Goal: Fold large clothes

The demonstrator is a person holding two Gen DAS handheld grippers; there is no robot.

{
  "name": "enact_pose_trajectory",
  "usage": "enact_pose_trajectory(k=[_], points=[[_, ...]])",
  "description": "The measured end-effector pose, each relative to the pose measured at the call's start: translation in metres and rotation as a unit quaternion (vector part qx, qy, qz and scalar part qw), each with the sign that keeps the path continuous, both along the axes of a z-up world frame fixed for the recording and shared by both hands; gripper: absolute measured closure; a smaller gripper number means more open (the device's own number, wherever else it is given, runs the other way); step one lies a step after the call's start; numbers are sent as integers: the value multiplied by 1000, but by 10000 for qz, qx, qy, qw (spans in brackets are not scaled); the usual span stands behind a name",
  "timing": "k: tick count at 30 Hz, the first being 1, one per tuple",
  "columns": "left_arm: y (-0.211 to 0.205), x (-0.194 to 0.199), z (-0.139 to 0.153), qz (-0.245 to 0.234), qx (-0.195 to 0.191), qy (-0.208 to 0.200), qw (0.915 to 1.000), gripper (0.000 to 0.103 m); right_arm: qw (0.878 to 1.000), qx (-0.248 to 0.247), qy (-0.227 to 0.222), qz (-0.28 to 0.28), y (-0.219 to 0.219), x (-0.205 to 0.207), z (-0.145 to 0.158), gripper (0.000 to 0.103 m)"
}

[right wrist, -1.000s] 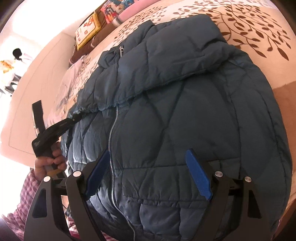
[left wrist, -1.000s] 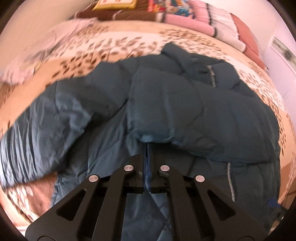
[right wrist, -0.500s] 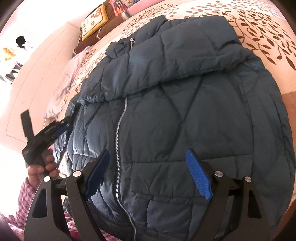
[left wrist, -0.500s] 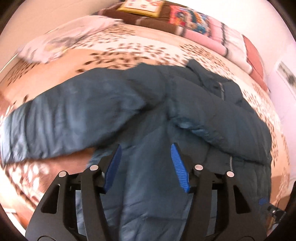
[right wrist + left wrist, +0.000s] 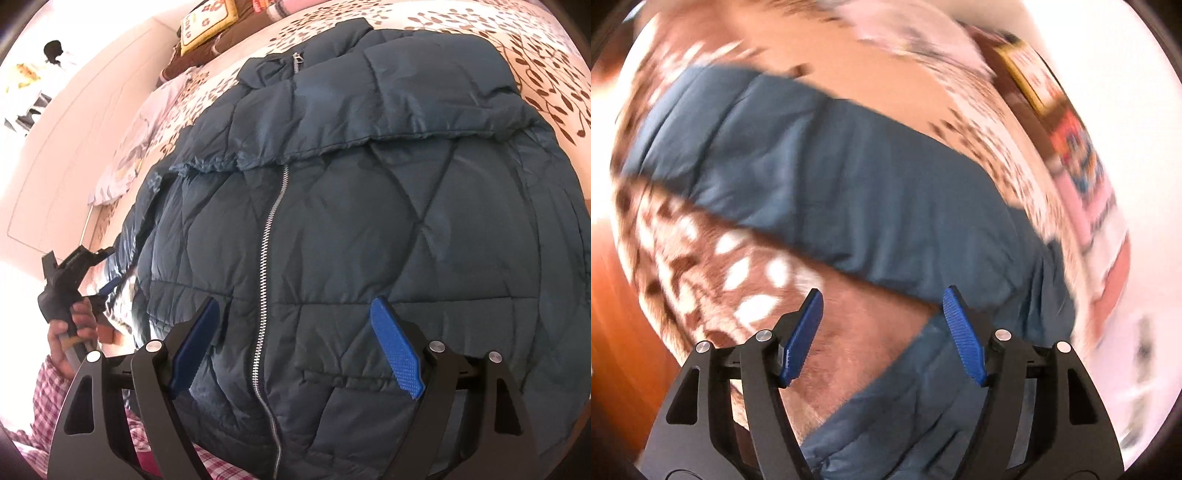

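Left gripper (image 5: 882, 334): jaws apart, nothing between pads, over bedspread (image 5: 713, 266) at lower centre; view blurred. Right gripper (image 5: 295, 349): jaws apart, empty, over jacket (image 5: 351, 229) filling frame centre. Jacket zipper (image 5: 264, 280) closed, runs vertically. One sleeve (image 5: 820, 184) stretches diagonally across left-wrist frame, on bedspread.

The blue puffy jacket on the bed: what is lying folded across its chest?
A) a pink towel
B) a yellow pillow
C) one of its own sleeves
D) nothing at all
C: one sleeve of the jacket lies folded across the chest, above the silver zipper; the yellow pillow sits away at the head of the bed.
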State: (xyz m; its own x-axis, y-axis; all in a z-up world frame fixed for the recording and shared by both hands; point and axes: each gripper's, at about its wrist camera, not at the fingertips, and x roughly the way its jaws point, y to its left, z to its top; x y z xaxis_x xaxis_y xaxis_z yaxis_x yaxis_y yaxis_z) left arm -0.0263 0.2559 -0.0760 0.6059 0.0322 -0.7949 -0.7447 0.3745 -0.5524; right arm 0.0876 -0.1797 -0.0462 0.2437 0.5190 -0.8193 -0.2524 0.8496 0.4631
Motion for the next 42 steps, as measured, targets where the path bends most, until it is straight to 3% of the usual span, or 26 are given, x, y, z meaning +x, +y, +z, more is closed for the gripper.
enact_pose_trajectory(k=[3, 13, 18, 22, 29, 34, 36, 37, 38, 42], points=[[14, -11, -11, 384, -180, 4, 9991, 36, 10000, -52, -29, 41, 5, -1, 1, 21], [44, -15, -21, 877, 70, -16, 9961, 36, 9997, -151, -55, 168, 17, -5, 2, 21], [63, -24, -33, 1103, -241, -95, 9936, 39, 9997, -150, -90, 149, 19, -6, 6, 21], [72, -26, -47, 1377, -652, -64, 9883, 56, 9997, -161, -81, 148, 21, -5, 5, 21], [56, -40, -51, 1362, -935, -392, 9855, 57, 9998, -146, -15, 138, 21, -3, 2, 21], [67, -30, -50, 1487, -870, -414, 9842, 56, 9996, -178, -41, 198, 24, -5, 2, 21], [73, -26, -48, 1468, -737, -402, 9856, 70, 9996, -176, -79, 207, 25, -6, 4, 21], [76, -22, -46, 1368, -612, -360, 9880, 87, 9996, -177, -92, 196, 25, -7, 4, 21], [78, -20, -43, 1272, -549, -379, 9896, 94, 9996, -171, -100, 182, 24, -7, 5, 21], [73, -13, -6, 940, 241, -599, 9935, 97, 9998, -144, -104, 126, 21, -7, 5, 21]])
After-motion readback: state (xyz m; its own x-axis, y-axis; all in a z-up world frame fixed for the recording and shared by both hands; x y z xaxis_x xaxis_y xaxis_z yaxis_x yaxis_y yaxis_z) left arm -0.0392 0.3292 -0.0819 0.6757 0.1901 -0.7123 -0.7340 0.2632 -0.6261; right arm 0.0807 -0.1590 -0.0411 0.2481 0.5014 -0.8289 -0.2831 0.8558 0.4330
